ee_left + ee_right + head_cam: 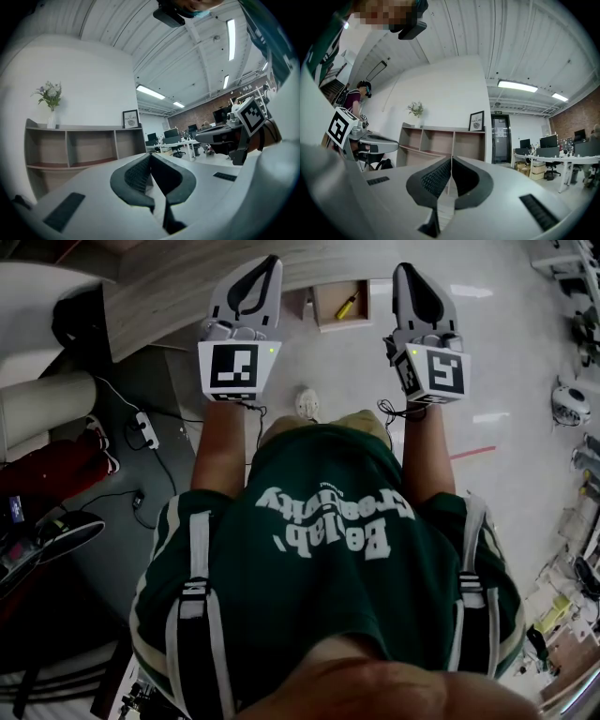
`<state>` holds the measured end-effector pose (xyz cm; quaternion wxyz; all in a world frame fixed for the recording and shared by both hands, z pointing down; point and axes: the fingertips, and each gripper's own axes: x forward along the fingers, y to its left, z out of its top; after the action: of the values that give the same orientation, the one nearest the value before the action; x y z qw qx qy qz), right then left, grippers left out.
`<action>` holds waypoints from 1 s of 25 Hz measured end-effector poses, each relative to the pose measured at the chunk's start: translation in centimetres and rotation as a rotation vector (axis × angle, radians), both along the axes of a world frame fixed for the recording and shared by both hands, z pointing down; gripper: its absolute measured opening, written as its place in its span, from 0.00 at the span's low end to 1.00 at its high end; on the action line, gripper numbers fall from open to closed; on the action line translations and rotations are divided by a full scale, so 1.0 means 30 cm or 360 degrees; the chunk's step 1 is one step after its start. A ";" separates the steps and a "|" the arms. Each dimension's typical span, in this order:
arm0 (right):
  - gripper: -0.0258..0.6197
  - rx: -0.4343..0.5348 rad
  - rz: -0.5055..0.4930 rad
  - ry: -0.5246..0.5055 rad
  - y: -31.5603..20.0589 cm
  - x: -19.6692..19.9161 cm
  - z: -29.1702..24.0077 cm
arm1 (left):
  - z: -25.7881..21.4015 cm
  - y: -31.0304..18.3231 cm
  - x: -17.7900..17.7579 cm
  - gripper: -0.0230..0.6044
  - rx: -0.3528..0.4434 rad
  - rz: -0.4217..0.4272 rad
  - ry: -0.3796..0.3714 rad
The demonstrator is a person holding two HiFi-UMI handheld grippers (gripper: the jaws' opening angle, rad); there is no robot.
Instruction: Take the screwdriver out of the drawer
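Note:
In the head view a small wooden drawer [341,304] stands pulled open from the low shelf unit [178,287], and a yellow-handled screwdriver [346,307] lies inside it. My left gripper [273,261] is held out level to the drawer's left, my right gripper [403,269] to its right, both short of it. Both are shut and hold nothing. In the left gripper view the left gripper [151,157] has its pads pressed together. The right gripper view shows the same for the right gripper [451,159]. Neither gripper view shows the drawer.
The shelf unit [440,140] stands against a white wall, with a vase of flowers [50,96] and a framed picture [476,121] on top. A power strip [142,430] with cables and a small white object [307,402] lie on the floor. Office desks [553,161] stand to the right.

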<state>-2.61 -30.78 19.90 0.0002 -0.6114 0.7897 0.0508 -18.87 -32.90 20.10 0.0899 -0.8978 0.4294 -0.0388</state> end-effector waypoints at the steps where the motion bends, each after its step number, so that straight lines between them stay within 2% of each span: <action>1: 0.09 -0.0005 0.0006 0.0004 -0.008 0.008 0.001 | 0.001 -0.009 0.010 0.06 -0.0004 0.0008 0.0002; 13: 0.09 -0.0049 0.0003 -0.0014 -0.110 0.155 0.065 | 0.079 -0.097 0.172 0.07 -0.0080 0.0021 -0.0040; 18: 0.09 -0.0072 -0.0018 0.0029 -0.159 0.297 0.096 | 0.136 -0.139 0.297 0.07 -0.0143 -0.0021 -0.0069; 22: 0.09 -0.0100 -0.0065 0.0020 -0.205 0.452 0.158 | 0.212 -0.159 0.450 0.06 -0.0181 -0.0051 -0.0087; 25: 0.09 -0.0120 -0.0111 0.0039 -0.242 0.551 0.215 | 0.303 -0.172 0.544 0.07 -0.0225 -0.0106 -0.0147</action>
<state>13.94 -38.03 26.37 -0.0306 -0.5823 0.8119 0.0284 -2.54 -38.06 29.20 0.0445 -0.8844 0.4505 -0.1134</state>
